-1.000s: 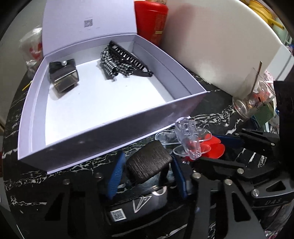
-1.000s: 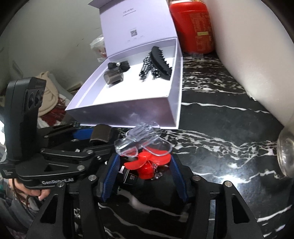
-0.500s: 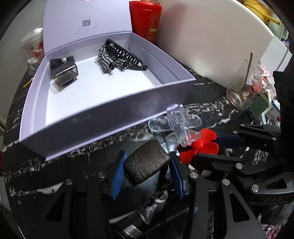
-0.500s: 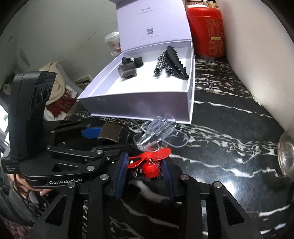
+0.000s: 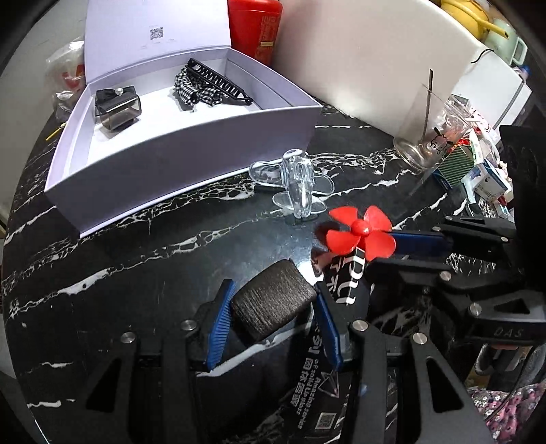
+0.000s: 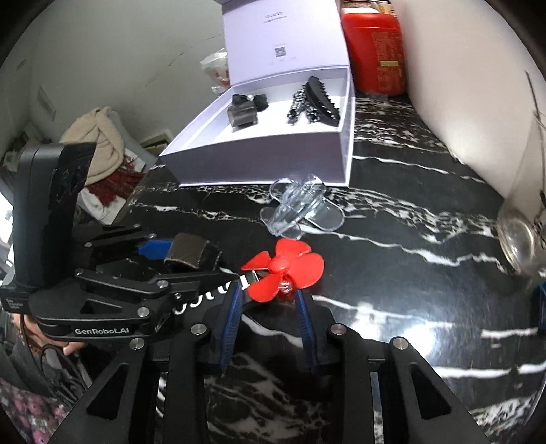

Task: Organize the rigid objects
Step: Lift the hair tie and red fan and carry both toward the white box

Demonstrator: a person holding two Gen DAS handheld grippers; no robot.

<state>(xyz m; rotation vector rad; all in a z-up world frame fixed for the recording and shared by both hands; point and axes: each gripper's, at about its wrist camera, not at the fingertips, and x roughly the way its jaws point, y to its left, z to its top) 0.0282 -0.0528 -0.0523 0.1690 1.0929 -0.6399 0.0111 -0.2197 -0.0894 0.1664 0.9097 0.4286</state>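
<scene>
My left gripper [image 5: 273, 287] is shut on a dark brown textured block [image 5: 273, 304], gripped by its two sides. The right gripper [image 6: 268, 297] carries a red propeller-shaped piece [image 6: 283, 269]; its jaws are closing, with the piece's hub between the blue pads. Both grippers hover side by side over the black marble table [image 5: 136, 273]. A black strip with white lettering [image 5: 344, 290] runs from under the propeller beneath my left gripper. A clear plastic claw clip [image 5: 297, 184] lies on the table ahead, just in front of the open white box [image 5: 170, 160].
The box holds a grey clip [image 5: 117, 106] and a black-and-white checked bow clip [image 5: 204, 88]; its lid stands up behind. A red canister [image 5: 254, 27], a white board [image 5: 358, 61] and a glass jar [image 5: 430, 136] line the far and right sides.
Both grippers drew back from the box. The right jaws narrowed around the red propeller piece, which came out from under the clear clip. The clip stayed on the table.
</scene>
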